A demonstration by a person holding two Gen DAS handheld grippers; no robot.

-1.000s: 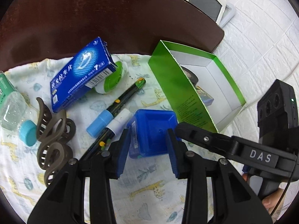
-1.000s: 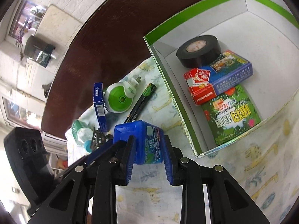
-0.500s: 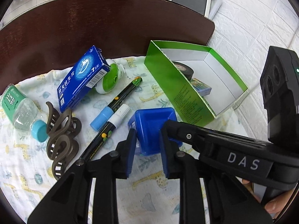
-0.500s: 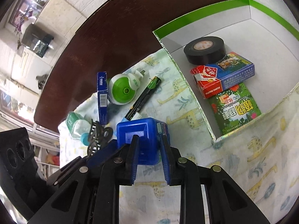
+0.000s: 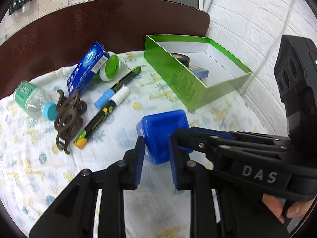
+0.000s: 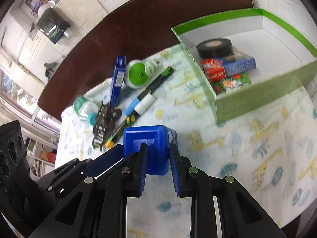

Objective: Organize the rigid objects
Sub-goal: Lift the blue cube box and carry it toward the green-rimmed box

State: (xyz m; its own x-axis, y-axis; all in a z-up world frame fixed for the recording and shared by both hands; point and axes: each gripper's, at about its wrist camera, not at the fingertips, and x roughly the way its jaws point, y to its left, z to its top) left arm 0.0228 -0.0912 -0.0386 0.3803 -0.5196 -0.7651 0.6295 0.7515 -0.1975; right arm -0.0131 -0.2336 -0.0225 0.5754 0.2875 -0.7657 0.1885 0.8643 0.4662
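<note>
I hold the blue box (image 5: 162, 130) with both grippers: the left gripper (image 5: 156, 148) has just closed on it, and the right gripper (image 6: 158, 154) is clamped on it too, above the patterned cloth (image 6: 247, 158) near the green carton (image 6: 257, 99).

dark brown table (image 5: 79, 25) with a giraffe-print cloth (image 5: 39, 168) spread over it. on the cloth: green box (image 5: 178, 79), 2 markers (image 5: 116, 97), blue carton (image 5: 87, 67), small bottle (image 5: 33, 101), brown hair claw (image 5: 67, 117), green-white plug-in thing (image 5: 112, 70).
</note>
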